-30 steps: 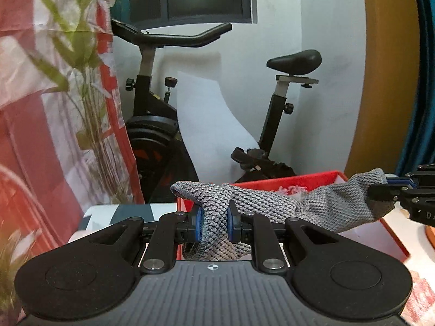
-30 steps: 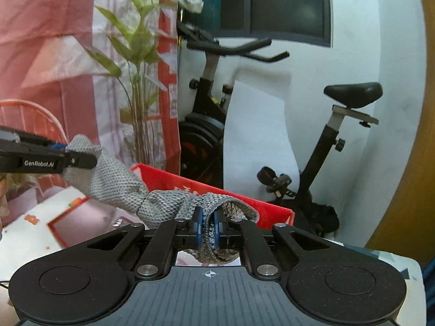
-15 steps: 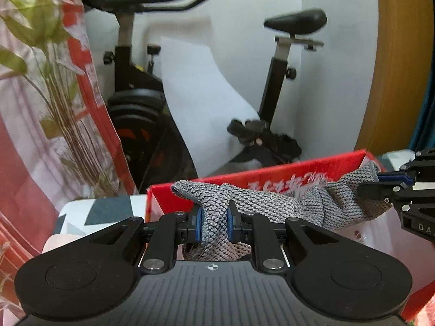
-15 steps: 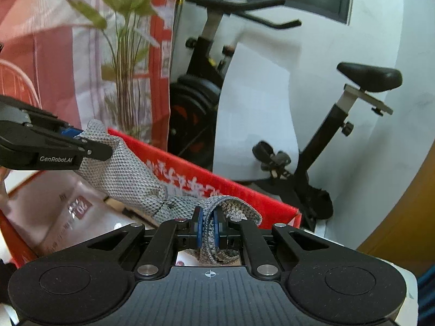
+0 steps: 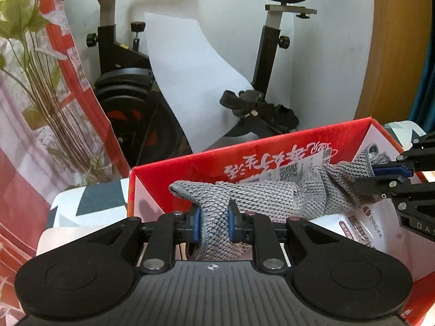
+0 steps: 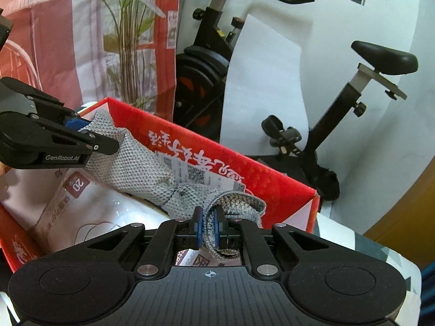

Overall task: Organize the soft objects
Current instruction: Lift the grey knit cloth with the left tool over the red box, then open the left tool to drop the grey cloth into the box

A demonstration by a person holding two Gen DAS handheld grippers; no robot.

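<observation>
A grey knitted cloth (image 5: 261,198) (image 6: 141,168) hangs stretched between both grippers, inside the open red cardboard box (image 5: 272,146) (image 6: 244,168). My left gripper (image 5: 213,224) is shut on one bunched end of it. My right gripper (image 6: 208,229) is shut on the other end, a thin fold. In the left wrist view the right gripper (image 5: 391,174) shows at the right edge, and in the right wrist view the left gripper (image 6: 81,133) shows at the left, each clamping cloth. The cloth sags over white plastic packets (image 6: 89,212) lying in the box.
Behind the box stands a black exercise bike (image 5: 261,62) (image 6: 339,125) against a white wall. A plant (image 5: 46,87) and a red-and-white curtain (image 6: 54,40) are at the left. The box rests on a white surface with dark patches (image 5: 92,201). A wooden panel (image 5: 394,49) stands at the right.
Both grippers have dropped and moved forward with the cloth, from above the box's rim down into the box. The cloth now sags closer to the packets. Both grips are unchanged.
</observation>
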